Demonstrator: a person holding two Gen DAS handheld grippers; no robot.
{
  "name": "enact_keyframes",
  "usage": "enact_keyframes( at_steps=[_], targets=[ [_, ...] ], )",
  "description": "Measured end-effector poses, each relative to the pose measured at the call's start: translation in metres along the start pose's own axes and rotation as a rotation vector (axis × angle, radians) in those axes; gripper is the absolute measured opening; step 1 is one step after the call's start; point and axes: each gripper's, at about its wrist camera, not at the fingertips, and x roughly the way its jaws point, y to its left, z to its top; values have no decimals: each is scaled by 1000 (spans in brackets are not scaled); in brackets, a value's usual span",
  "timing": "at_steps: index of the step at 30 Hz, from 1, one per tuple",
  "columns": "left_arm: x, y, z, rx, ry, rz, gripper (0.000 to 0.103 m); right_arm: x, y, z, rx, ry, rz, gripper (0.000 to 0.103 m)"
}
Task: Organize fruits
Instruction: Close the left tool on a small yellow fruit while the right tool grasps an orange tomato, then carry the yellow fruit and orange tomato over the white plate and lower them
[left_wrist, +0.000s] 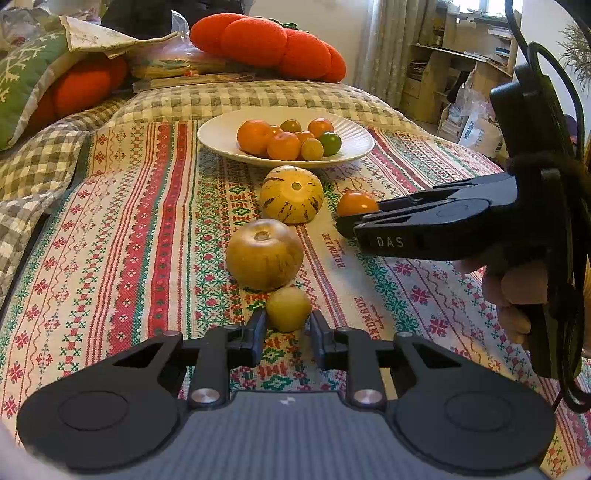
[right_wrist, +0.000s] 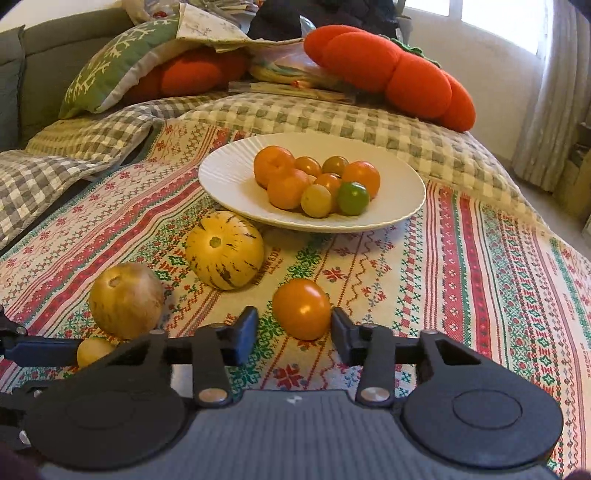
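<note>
In the left wrist view my left gripper (left_wrist: 288, 325) is shut on a small yellow-green fruit (left_wrist: 289, 309) that rests on the patterned cloth. Behind it stand a brownish round fruit (left_wrist: 264, 254), a yellow striped melon (left_wrist: 291, 194) and the white plate (left_wrist: 218, 136) of small orange and green fruits. My right gripper (right_wrist: 294, 326) straddles an orange tomato (right_wrist: 302, 309) on the cloth. Its right pad is against the tomato, and a strip of cloth shows between the left pad and the fruit. From the left wrist view the right gripper (left_wrist: 345, 221) reaches in from the right, held by a hand.
The striped embroidered cloth (right_wrist: 461, 277) covers a checked quilt (right_wrist: 332, 110). Orange pumpkin cushions (right_wrist: 388, 66) and a green pillow (right_wrist: 110, 62) lie at the back. The plate's rim (right_wrist: 406, 206) overhangs the melon (right_wrist: 223, 251). Shelves and boxes (left_wrist: 461, 81) stand beyond the right edge.
</note>
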Motion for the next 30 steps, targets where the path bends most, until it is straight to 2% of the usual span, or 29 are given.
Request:
enact_keyframes(
  at_steps=[7,15,30],
  targets=[
    [0,2,2,-15,2,-23,6,-1,1,-2,2,-5,-3,29],
    [-1,-4,3,9,-5,-55,6,-6,-6,-2,91,22,32,29],
    [-6,-8,19,2,-48,-117,6,-24,-12,-4,148,36,47,28]
  ],
)
